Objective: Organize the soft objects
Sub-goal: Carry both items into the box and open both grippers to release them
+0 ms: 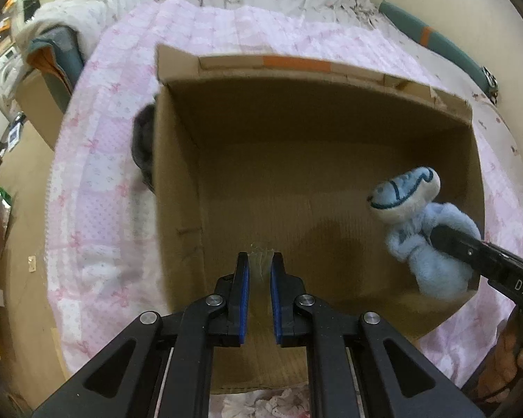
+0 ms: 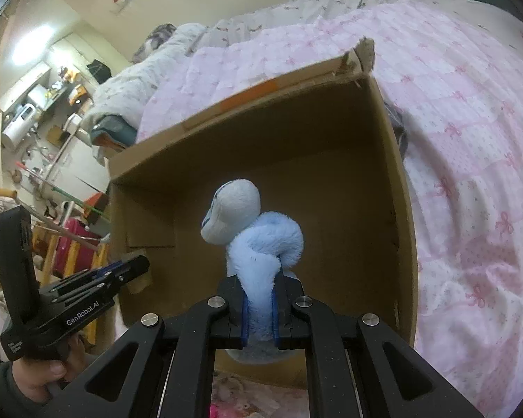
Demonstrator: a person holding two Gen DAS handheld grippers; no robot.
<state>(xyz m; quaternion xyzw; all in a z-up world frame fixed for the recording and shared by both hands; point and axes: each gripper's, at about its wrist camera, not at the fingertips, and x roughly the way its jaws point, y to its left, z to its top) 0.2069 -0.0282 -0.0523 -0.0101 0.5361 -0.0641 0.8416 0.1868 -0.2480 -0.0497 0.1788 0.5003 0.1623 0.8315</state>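
A fuzzy pale-blue plush toy (image 2: 261, 240) with a cream stitched head is clamped in the right claw (image 2: 260, 308), held over the open corrugated cardboard box (image 1: 331, 160) at frame centre. The left claw (image 1: 259, 278) is pinched together, empty; its body reads "GenRobot.AI". The box sits on a pink bow-print quilt (image 2: 470, 139).

A: How is the light?
B: Warm, dim indoor light. In the right wrist view a ceiling lamp (image 2: 29, 47) glares white at upper left. The box (image 1: 177, 181) is shadowed inside, darkest under its far wall.
A: Is it sharp?
B: Mostly soft. The box rim and the plush toy (image 1: 425, 230) are smeared by motion. Fisheye bending curves the bed (image 1: 97, 160), and black vignette fills the corners
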